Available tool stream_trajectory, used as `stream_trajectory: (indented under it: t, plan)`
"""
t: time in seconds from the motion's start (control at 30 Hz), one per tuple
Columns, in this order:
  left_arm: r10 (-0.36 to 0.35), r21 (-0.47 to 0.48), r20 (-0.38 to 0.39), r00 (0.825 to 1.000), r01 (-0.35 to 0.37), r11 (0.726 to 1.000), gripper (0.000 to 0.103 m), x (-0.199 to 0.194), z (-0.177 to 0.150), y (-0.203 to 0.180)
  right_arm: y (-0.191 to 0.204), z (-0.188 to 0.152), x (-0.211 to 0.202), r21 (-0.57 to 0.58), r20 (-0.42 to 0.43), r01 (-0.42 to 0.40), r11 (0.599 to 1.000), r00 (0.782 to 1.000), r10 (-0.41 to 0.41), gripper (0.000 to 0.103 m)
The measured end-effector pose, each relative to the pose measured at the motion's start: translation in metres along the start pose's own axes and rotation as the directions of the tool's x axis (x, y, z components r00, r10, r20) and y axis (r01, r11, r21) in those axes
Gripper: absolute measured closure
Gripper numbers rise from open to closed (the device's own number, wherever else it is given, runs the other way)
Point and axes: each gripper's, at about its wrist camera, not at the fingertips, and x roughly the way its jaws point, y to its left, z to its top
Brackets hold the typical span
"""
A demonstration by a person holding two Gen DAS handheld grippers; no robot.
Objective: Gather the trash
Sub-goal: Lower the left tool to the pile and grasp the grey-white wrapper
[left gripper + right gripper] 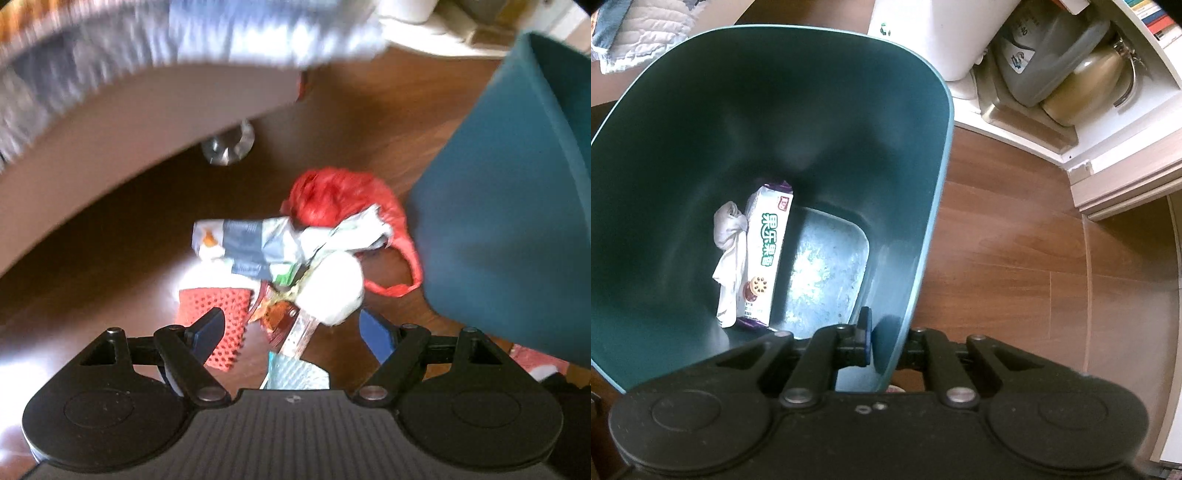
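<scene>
The right hand-held gripper (pixel 882 341) pinches the teal bin (pixel 798 122) by its rim, keeping it beside the trash pile (pixel 295 258) on the floor (pixel 110 266), while the left hand-held gripper (pixel 295 332) hangs wide open above the pile.

Hand-held gripper (pixel 295 332): black linkages, silver rivets, blue fingertips (pixel 376 334).

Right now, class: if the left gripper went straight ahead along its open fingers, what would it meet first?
Probably the trash pile: the left gripper points at a flat wrapper lying between the red mesh sleeve and a white wad. Depth is unclear.
</scene>
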Motion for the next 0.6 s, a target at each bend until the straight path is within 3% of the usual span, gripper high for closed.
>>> stream_trajectory:
  t: [0.13, 0.23, 0.33, 0.5, 0.53, 0.6]
  plan:
    - [-0.019, -0.124, -0.032, 0.999, 0.015, 0.992, 0.023, 0.033, 0.009, 0.019, 0.001, 0.0, 0.008, -0.013, -0.036, 0.024, 1.0, 0.999, -0.024, 0.089]
    - [-0.049, -0.303, -0.069, 0.996, 0.026, 0.953, 0.023, 0.064, 0.021, 0.044, -0.002, 0.0, 0.013, 0.005, -0.057, 0.023, 1.0, 0.998, -0.023, 0.088]
    - [-0.078, -0.487, -0.078, 0.994, 0.03, 0.873, 0.023, 0.087, 0.031, 0.07, 0.0, 0.002, 0.014, -0.004, -0.068, 0.03, 1.0, 0.997, -0.03, 0.087]
    - [-0.122, -0.718, -0.069, 0.99, 0.035, 0.695, 0.023, 0.115, 0.034, 0.102, -0.002, 0.004, 0.017, -0.002, -0.08, 0.036, 0.999, 0.996, -0.036, 0.086]
    - [-0.13, -0.74, -0.078, 0.988, 0.03, 0.672, 0.023, 0.122, 0.033, 0.104, -0.002, 0.005, 0.018, 0.0, -0.083, 0.038, 0.999, 0.996, -0.038, 0.086]
    - [-0.147, -0.759, -0.095, 0.985, 0.024, 0.651, 0.023, 0.134, 0.033, 0.105, -0.002, 0.005, 0.02, 0.005, -0.086, 0.039, 0.999, 0.996, -0.039, 0.086]
